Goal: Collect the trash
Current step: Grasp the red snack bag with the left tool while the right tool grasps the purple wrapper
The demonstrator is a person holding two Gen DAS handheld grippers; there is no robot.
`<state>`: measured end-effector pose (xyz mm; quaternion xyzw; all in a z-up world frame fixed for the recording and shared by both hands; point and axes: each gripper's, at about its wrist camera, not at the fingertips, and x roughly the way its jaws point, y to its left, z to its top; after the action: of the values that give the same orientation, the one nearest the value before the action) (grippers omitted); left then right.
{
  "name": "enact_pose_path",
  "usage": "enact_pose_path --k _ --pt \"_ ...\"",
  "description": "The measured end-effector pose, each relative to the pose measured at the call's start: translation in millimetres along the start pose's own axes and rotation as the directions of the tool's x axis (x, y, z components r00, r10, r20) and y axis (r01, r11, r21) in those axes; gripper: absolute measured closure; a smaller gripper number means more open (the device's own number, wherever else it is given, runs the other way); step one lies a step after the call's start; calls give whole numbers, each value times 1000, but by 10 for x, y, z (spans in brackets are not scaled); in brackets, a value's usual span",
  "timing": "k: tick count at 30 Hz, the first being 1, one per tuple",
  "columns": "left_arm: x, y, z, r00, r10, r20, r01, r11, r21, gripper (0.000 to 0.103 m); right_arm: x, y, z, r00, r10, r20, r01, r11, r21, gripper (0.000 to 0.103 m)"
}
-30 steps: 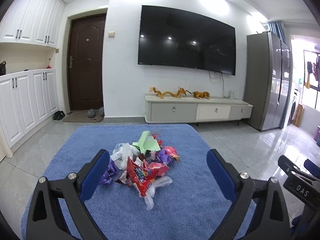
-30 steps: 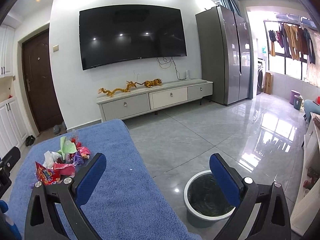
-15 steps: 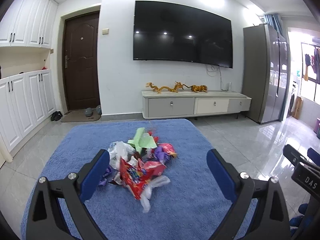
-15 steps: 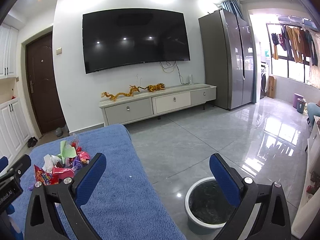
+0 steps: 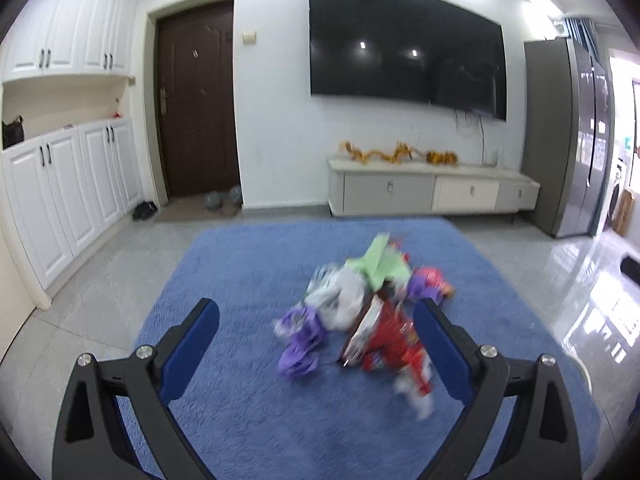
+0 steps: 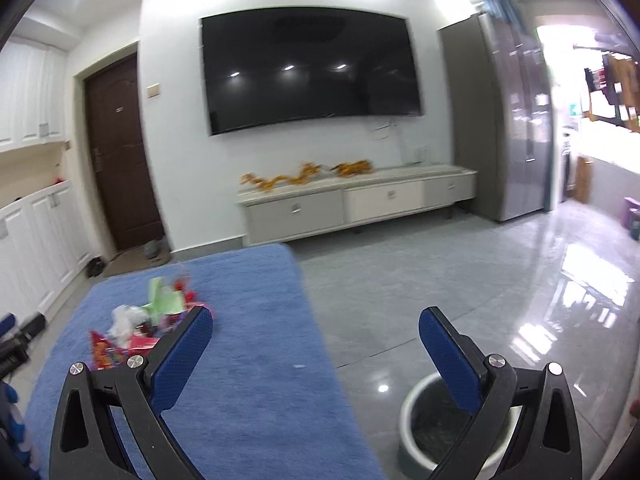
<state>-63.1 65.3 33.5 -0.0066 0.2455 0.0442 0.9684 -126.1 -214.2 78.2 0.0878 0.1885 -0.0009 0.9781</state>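
Observation:
A pile of crumpled wrappers (image 5: 360, 308), red, purple, white and green, lies on the blue rug (image 5: 240, 400). My left gripper (image 5: 316, 348) is open and empty, low over the rug, with the pile between its jaws toward the right finger. My right gripper (image 6: 316, 354) is open and empty. The pile (image 6: 148, 320) shows beyond its left finger. A grey bin with a black liner (image 6: 432, 420) stands on the floor tiles behind its right finger.
A low white TV cabinet (image 5: 432, 192) stands against the far wall under a wall TV (image 5: 404, 44). White cupboards (image 5: 60, 184) line the left wall. A grey fridge (image 6: 500, 120) stands at the right. Part of the left gripper (image 6: 12, 352) shows at the left edge.
My left gripper has swung left and moved closer to the pile, which now sits toward its right finger. My right gripper has turned slightly left. Both views are motion-blurred.

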Motion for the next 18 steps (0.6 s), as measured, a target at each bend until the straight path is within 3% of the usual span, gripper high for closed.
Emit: enact_pose_path --k 4,8,11,14,18 --pt "132 134 -130 993 -93 -71 94 996 10 6 284 245 7 986 146 -76 -149 988 -33 0" --pt "210 40 -107 974 -204 -94 207 978 17 8 656 445 12 966 203 -161 -213 976 -47 0" --pt "352 -65 -73 952 -276 -130 279 960 5 21 927 498 45 946 244 -214 -255 967 -26 10" --pt "540 -147 -49 932 -320 -170 322 947 -16 25 1228 545 71 919 288 -269 -299 954 1 15" --pt "796 -228 -96 905 -352 -239 354 935 -36 48 1630 617 35 873 345 -343 -352 935 46 30"
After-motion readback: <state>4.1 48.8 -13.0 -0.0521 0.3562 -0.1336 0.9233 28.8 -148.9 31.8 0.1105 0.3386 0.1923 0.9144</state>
